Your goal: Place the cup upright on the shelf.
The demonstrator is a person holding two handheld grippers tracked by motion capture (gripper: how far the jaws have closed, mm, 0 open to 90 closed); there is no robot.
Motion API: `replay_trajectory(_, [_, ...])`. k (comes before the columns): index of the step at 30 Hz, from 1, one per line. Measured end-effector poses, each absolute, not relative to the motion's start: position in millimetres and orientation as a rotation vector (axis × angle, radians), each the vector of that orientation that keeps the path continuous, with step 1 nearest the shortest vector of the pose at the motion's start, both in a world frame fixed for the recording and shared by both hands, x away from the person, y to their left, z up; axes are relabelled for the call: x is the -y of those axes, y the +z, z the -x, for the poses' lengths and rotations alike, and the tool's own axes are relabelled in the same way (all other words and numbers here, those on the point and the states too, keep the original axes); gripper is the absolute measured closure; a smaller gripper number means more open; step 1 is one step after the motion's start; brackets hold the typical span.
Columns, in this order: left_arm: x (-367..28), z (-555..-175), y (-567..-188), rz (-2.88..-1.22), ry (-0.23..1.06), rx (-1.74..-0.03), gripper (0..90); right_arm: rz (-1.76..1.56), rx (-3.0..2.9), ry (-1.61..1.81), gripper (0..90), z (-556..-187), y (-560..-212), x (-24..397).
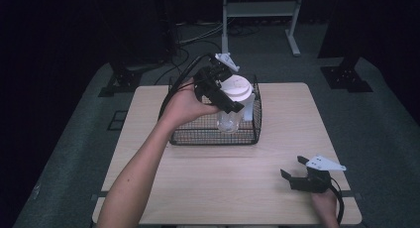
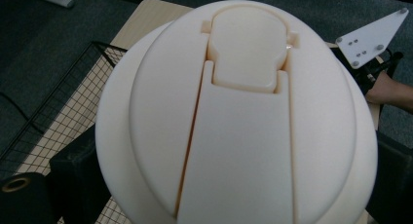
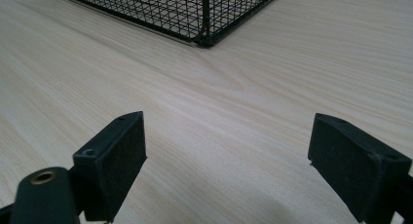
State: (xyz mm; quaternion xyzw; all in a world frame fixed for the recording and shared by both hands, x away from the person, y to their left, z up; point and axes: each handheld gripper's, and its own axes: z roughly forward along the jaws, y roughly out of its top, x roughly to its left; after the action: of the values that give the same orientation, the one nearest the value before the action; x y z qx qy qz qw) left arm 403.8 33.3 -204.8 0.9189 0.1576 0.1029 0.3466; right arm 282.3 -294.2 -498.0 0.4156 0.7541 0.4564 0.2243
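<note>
A clear tumbler [image 1: 228, 121] with a white flip-top lid [image 1: 238, 86] hangs tilted inside the black wire basket [image 1: 213, 139]. My left gripper [image 1: 227, 90] is shut on the lid from the left side. In the left gripper view the lid [image 2: 243, 112] sits between the two black jaws, one on each side. I cannot tell whether the tumbler's base touches the basket floor. My right gripper [image 1: 293, 166] rests open at the table's front right. In its own view the right gripper [image 3: 229, 160] has bare wood between its jaws.
The basket stands at the far middle of the wooden table [image 1: 223, 178]; its near corner [image 3: 204, 19] lies ahead of the right gripper. A white object [image 1: 249, 109] lies in the basket behind the tumbler. Cables and stand feet sit on the floor beyond.
</note>
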Motion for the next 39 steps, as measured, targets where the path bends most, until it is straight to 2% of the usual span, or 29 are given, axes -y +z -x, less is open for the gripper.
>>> replay_trajectory(25, [-28,-466,-192,-2.428,0.274,-0.587,5.3,-1.146,-2.080,1.264,12.9,-282,-498,295])
replay_trajectory(39, [-22,-491,-210,-2.428,0.271,-0.677,5.3,-1.144,-2.081,1.268,12.9,-282,-498,295])
